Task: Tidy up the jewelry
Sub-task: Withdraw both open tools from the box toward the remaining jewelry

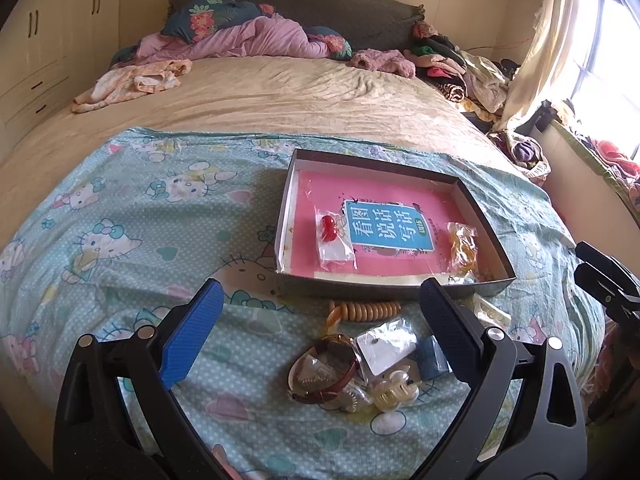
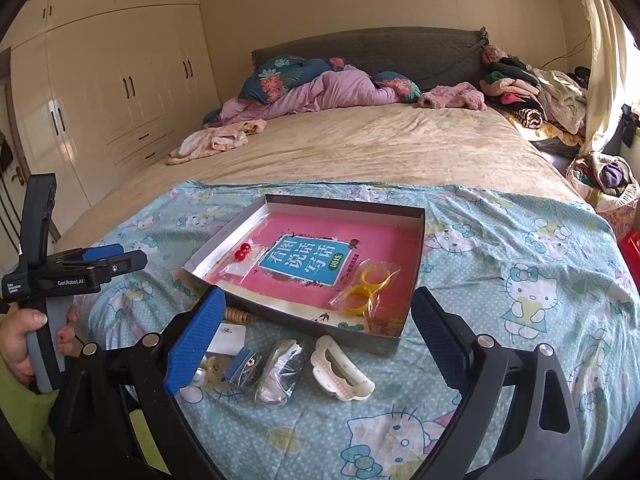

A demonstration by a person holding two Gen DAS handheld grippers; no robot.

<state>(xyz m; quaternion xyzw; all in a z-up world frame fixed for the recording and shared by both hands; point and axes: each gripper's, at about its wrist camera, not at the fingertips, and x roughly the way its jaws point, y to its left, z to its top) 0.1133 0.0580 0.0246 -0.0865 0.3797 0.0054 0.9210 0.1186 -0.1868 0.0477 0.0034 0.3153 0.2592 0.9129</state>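
Note:
A shallow grey box (image 1: 384,286) (image 2: 416,256) with a pink book in its bottom lies on the Hello Kitty sheet. In it are a bag with red beads (image 1: 330,230) (image 2: 244,256) and a bag with yellow rings (image 1: 464,250) (image 2: 366,286). In front of the box lies a loose pile: a wooden bead coil (image 1: 366,312), a brown-strap watch (image 1: 328,376), an earring card (image 1: 382,350), a cream hair claw (image 1: 394,390), a white hair clip (image 2: 340,368) and small bags (image 2: 280,372). My left gripper (image 1: 320,328) is open above the pile. My right gripper (image 2: 320,328) is open above the clip.
The bed's tan blanket (image 1: 280,92) stretches behind the sheet, with a purple quilt (image 1: 248,40) and pillows at the headboard. Clothes are heaped at the far right (image 1: 472,68). A wardrobe (image 2: 100,92) stands on the left, a window and curtain on the right.

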